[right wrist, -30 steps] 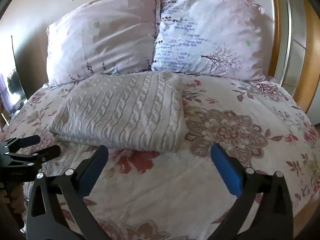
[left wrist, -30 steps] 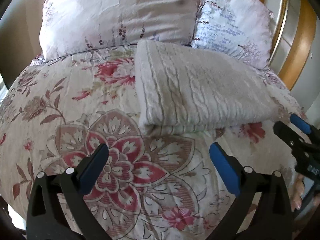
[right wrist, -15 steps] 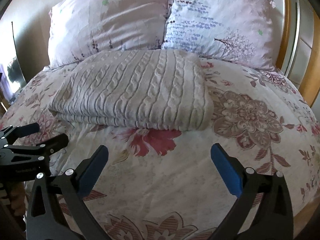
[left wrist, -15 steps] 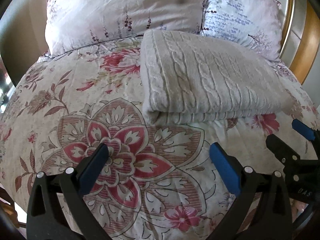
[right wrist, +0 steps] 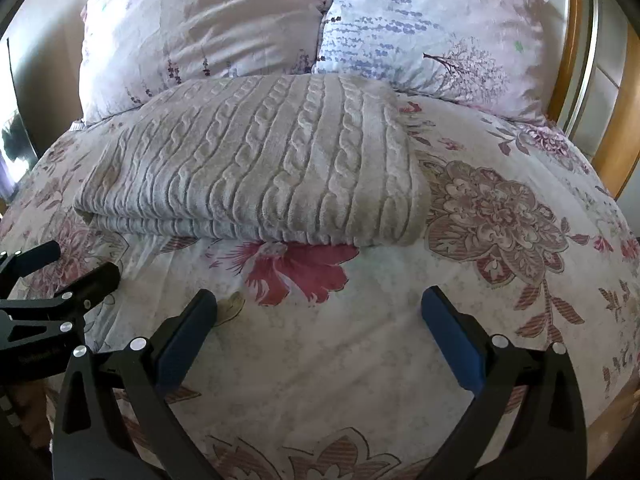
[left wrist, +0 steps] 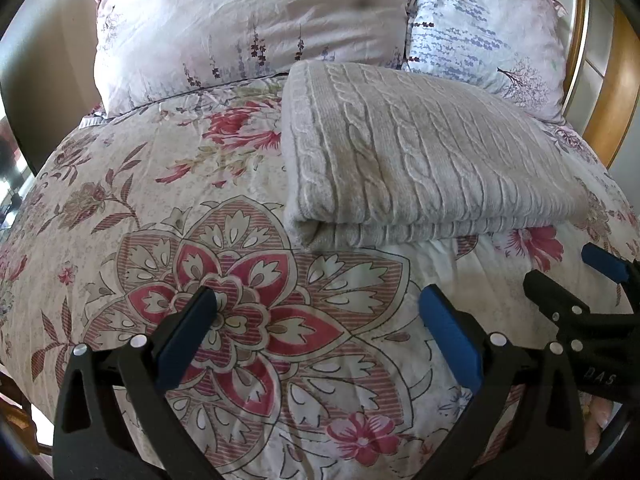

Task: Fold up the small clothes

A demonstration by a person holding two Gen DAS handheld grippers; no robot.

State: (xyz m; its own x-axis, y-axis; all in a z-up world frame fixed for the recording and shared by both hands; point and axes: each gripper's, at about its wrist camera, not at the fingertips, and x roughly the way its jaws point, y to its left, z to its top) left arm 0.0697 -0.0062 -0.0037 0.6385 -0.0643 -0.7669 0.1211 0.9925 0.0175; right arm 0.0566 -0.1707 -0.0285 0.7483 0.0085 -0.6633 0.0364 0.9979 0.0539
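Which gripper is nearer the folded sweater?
Neither clearly. The left gripper faces the sweater's left corner, the right gripper its right half; both open, short of it.

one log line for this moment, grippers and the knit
left gripper: open, empty | right gripper: open, empty | cable-knit garment: folded, on floral bedspread, in front of pillows | contact: none

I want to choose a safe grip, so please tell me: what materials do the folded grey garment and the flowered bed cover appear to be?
Folded grey garment: apparently thick soft knit, matte; raised cable ribs show. Flowered bed cover: apparently thin woven cloth, perhaps cotton, matte; fine creases, printed pattern.
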